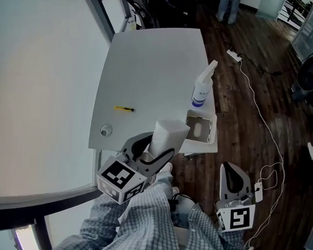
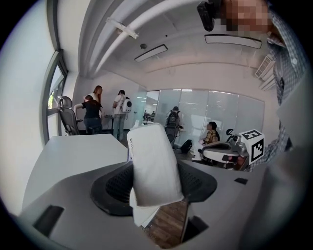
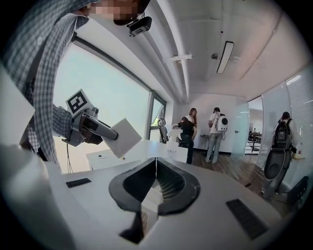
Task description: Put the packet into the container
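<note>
The left gripper (image 1: pixel 156 154) has its jaws clenched on the white packet (image 2: pixel 154 166), which stands upright between them over the near edge of the worktop (image 1: pixel 149 69). The container (image 1: pixel 201 128) sits at two o'clock from the packet, with a spray bottle (image 1: pixel 202 90) at its twelve. The right gripper (image 3: pixel 155 168) is off the worktop at four o'clock, its jaws pressed together and empty.

I see a white table (image 1: pixel 149 69) set against the pale wall. A spray bottle (image 1: pixel 202 87) stands upright near its right edge. A yellow pen (image 1: pixel 124 109) lies well to the bottle's left, and a round cable port (image 1: pixel 106 129) sits near the front left corner. On the dark wooden floor (image 1: pixel 297 129), a white cable (image 1: pixel 257 103) trails from a power strip (image 1: pixel 234 55). At the far end, several people (image 2: pixel 93 114) stand beside an office chair (image 2: pixel 66 117).
</note>
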